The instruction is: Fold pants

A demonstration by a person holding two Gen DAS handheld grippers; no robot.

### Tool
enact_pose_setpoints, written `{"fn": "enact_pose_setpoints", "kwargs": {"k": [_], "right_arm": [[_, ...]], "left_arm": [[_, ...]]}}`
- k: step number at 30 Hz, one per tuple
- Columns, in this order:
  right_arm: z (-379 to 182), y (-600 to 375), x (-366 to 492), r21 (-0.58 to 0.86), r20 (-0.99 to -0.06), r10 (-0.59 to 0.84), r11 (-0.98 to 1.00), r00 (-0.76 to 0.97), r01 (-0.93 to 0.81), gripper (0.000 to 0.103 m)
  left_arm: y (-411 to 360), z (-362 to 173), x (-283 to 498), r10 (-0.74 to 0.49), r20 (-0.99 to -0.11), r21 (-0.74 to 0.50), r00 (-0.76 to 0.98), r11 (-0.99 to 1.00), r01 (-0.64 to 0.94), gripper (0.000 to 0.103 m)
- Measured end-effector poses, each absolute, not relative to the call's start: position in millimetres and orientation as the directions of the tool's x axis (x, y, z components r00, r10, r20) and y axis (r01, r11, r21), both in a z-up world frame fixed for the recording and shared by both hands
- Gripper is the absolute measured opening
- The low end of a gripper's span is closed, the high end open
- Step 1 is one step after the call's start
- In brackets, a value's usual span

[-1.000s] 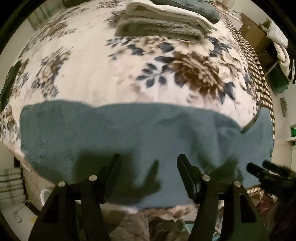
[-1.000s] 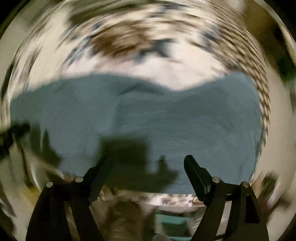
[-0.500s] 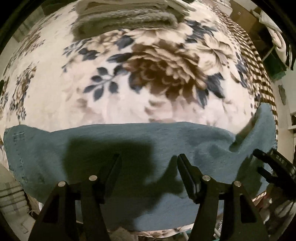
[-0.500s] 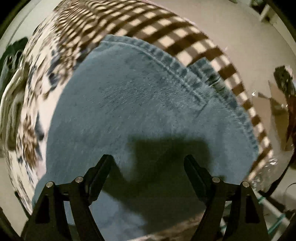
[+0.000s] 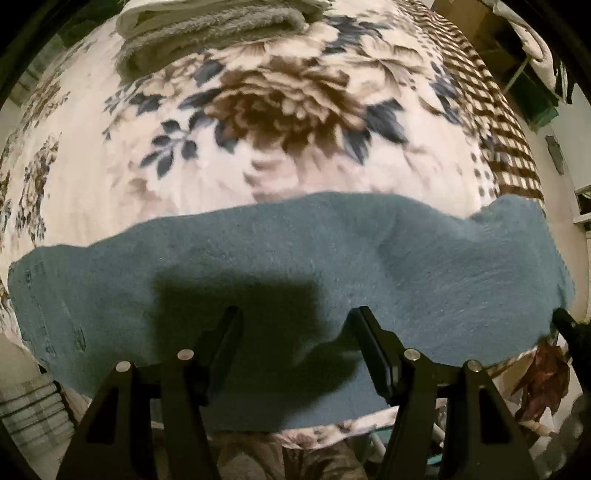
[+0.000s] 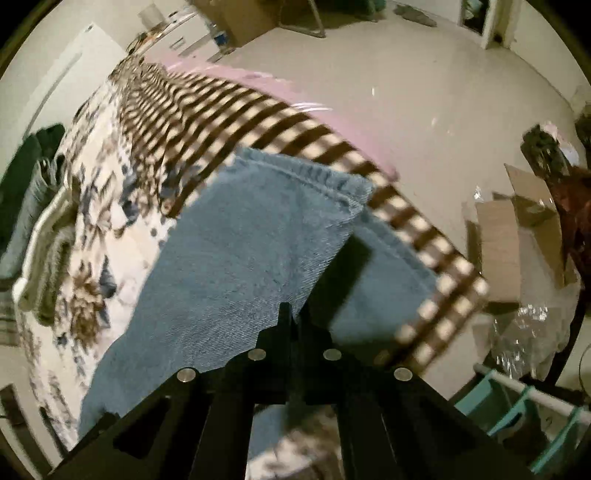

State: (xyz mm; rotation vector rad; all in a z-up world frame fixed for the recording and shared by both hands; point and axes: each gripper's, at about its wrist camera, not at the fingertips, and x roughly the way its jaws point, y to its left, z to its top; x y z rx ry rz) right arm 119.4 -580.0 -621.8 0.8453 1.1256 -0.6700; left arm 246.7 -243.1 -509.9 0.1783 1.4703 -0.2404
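Blue denim pants (image 5: pixel 332 254) lie stretched left to right along the near edge of a bed with a floral blanket (image 5: pixel 258 122). My left gripper (image 5: pixel 295 332) is open and empty, its fingers just above the pants' near middle. In the right wrist view the pants (image 6: pixel 229 258) show a hemmed end (image 6: pixel 306 173) near the checkered blanket edge (image 6: pixel 424 236). My right gripper (image 6: pixel 291 314) is shut on the pants' near edge, lifting a layer. Its tip (image 5: pixel 569 325) shows at the right end of the pants in the left wrist view.
Folded towels (image 5: pixel 207 33) are stacked at the far side of the bed. Cardboard boxes (image 6: pixel 517 236) and plastic wrap (image 6: pixel 528 332) sit on the floor to the right. A teal rack (image 6: pixel 524 413) stands beside the bed's near corner.
My right gripper has closed from open onto the pants' edge at the right end. My left gripper has drifted slightly and stays open.
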Motion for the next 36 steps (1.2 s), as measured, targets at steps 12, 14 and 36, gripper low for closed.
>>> {"fn": "enact_pose_setpoints", "kwargs": {"k": [12,14,36], "right_arm": [[-703,-616,120,0.175,-0.978,0.187,0.498,0.092,0.849,0.040],[-693,-607,120,0.190,-0.977,0.180,0.516,0.112,0.835,0.045],[-727,-326,171,0.474,-0.846,0.475,0.458,0.244,0.752,0.051]], "left_arm": [[-212,-527,214,-0.026,-0.999,-0.020,0.029,0.979,0.205,0.060],[-191,-524,208,-0.028,-0.999,-0.024,0.021,0.986,0.165,0.060],[106,-593,207,-0.063,-0.998,-0.065,0.017,0.932,-0.355,0.058]]}}
